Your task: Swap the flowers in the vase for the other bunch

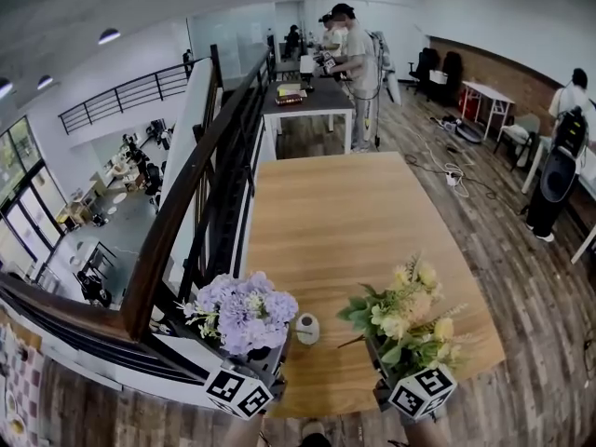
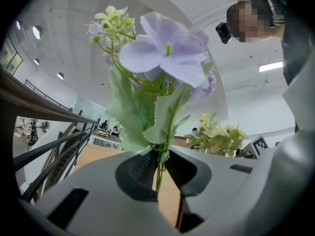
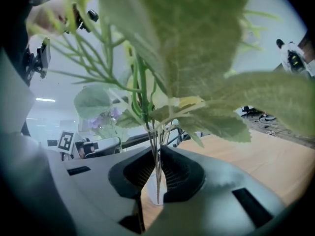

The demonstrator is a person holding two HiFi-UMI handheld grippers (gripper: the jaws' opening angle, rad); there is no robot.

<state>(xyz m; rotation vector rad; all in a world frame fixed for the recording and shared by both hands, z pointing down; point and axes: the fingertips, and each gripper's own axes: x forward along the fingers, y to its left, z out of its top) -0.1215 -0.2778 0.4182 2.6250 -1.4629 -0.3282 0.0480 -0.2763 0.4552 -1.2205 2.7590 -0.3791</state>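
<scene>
- One wooden table (image 1: 354,222) was counted, and the work was carried on at its near edge.
- Two bunches were held up clear of it: one purple bunch (image 1: 244,310) at the left and one yellow bunch (image 1: 410,315) at the right.
- Two tools were seen. The left tool (image 2: 160,173) was pinched on the purple stems, the right tool (image 3: 157,173) on the yellow stems.
- One small white vase (image 1: 307,329) was seen standing on the table between the bunches, apparently empty. The swap was judged midway, and a stems-first lowering into its narrow mouth was called for next.
</scene>
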